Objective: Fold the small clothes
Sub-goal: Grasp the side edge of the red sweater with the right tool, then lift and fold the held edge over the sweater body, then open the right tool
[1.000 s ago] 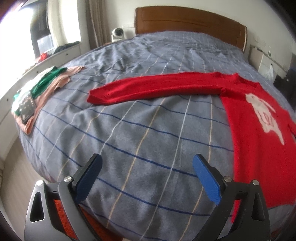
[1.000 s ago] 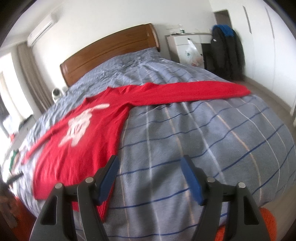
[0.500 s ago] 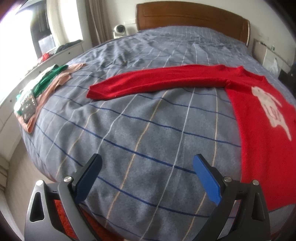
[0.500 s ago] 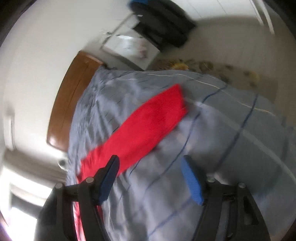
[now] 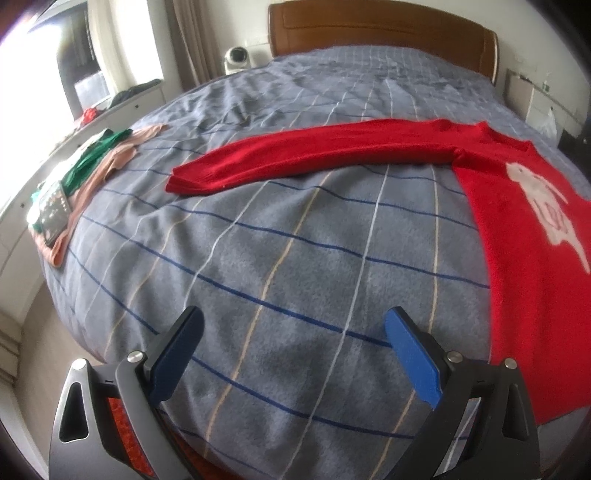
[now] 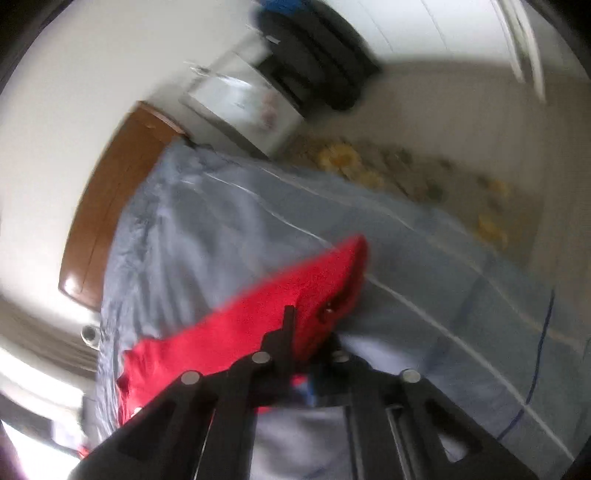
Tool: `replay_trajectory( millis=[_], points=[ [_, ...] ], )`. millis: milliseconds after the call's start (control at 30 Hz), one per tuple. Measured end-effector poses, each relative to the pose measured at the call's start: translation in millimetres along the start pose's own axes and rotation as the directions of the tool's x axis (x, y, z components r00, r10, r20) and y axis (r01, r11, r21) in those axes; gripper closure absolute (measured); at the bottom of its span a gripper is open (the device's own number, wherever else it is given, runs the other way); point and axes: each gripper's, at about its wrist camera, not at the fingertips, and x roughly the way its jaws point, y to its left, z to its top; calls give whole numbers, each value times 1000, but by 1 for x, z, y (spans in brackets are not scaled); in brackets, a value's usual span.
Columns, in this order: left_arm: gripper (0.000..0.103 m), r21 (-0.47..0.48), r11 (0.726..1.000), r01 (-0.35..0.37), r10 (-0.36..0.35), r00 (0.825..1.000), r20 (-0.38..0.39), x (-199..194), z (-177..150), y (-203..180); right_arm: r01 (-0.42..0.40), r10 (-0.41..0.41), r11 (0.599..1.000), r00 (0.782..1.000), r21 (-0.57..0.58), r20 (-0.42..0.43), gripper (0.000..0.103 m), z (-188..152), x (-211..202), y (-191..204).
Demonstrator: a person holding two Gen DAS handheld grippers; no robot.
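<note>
A red sweater (image 5: 517,240) with a white figure on its chest lies flat on the grey striped blanket (image 5: 295,258). One sleeve (image 5: 314,151) stretches out to the left. My left gripper (image 5: 295,354) hangs open over bare blanket near the foot of the bed, well short of that sleeve, with nothing between its blue pads (image 5: 413,365). In the blurred, tilted right wrist view, my right gripper (image 6: 308,325) is shut on the end of the other red sleeve (image 6: 258,325), near the bed's side edge.
A stack of folded green and pink clothes (image 5: 85,173) sits at the bed's left edge. The wooden headboard (image 5: 380,29) closes the far end. Beyond the right side are a white nightstand (image 6: 243,107), a dark jacket (image 6: 317,51) and a patterned rug (image 6: 406,173).
My right gripper swung right to the sleeve's end, rolled, and went from open to shut on it. The left gripper stayed open and nearly still.
</note>
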Motion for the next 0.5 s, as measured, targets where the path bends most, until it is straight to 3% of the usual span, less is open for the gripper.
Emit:
replay_trajectory(
  millis=[67, 167, 267, 333, 400, 433, 467, 500],
  points=[
    [4, -11, 1000, 12, -12, 1000, 0, 0, 1, 3, -85, 88, 990, 996, -114, 19, 99, 3, -16, 63],
    [4, -38, 999, 26, -26, 1000, 7, 0, 3, 11, -239, 244, 921, 969, -306, -24, 99, -13, -39, 175],
    [4, -71, 997, 37, -36, 999, 10, -1, 4, 20, -388, 359, 800, 921, -458, -154, 99, -58, -41, 288],
    [4, -83, 996, 40, -40, 999, 7, 0, 3, 24, -446, 381, 742, 895, -501, -233, 98, -95, -31, 336],
    [4, -83, 996, 41, -41, 999, 1, 1, 3, 25, -512, 383, 692, 858, -509, -342, 91, -138, -6, 377],
    [4, -81, 996, 43, -43, 999, 0, 2, 3, 25, -553, 385, 674, 829, -490, -407, 62, -158, 10, 391],
    [4, -77, 996, 46, -46, 999, 3, 1, 2, 24, -587, 384, 664, 799, -462, -463, 22, -177, 23, 398],
    [4, -72, 996, 48, -48, 999, 5, 1, 3, 23, -625, 401, 657, 764, -422, -506, 17, -196, 34, 402]
  ],
)
